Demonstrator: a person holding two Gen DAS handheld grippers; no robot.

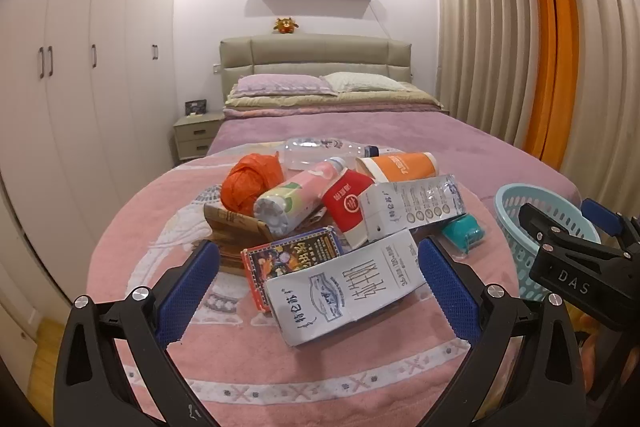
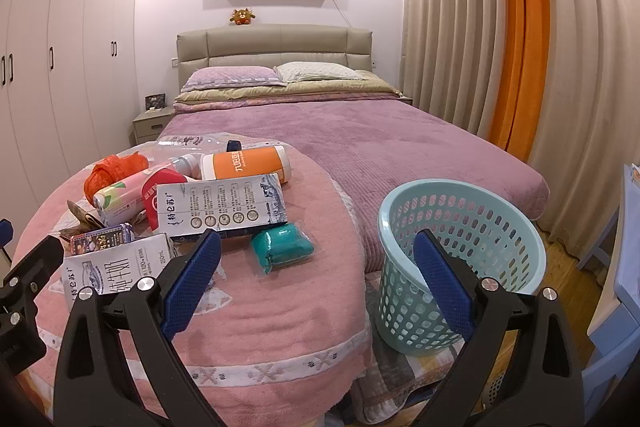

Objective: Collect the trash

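Bed (image 2: 400,147) with mauve cover fills the room, pink towel (image 2: 280,307) spread over its foot end, all the trash piled on that towel. Pale blue perforated basket (image 2: 460,227) stands just off the towel's right edge, at the bed's corner; whether it rests on bed or floor, can't tell. Looks empty from what the right wrist view shows, so my read: step one, nothing collected yet. Pile, big to small: clear water bottle (image 1: 320,151) at the back, orange-banded cup (image 1: 400,167) lying on its side, long white milk carton (image 1: 412,207) across the middle, second white milk carton (image 1: 348,287) nearest, pink-label bottle (image 1: 296,199) leaning on a red cup (image 1: 348,203), crumpled orange bag (image 1: 248,183), brown wrapper (image 1: 232,227) under the bottle, small printed box (image 1: 292,259) tucked against the near carton, teal packet (image 2: 284,247) alone on the right side. Left gripper (image 1: 318,279) released, jaws wide, straddling the near carton without touching it as far as I can see. Right gripper (image 2: 316,275) also released, holding nothing, hanging between the teal packet and the basket. Next move probably: left comes down and pinches the near carton across its narrow faces. It's flattened and light, likely to buckle or slide on the towel, so grip firm, lift clear of the printed box, swing right over the basket rim. Right could take the teal packet, closest to it.
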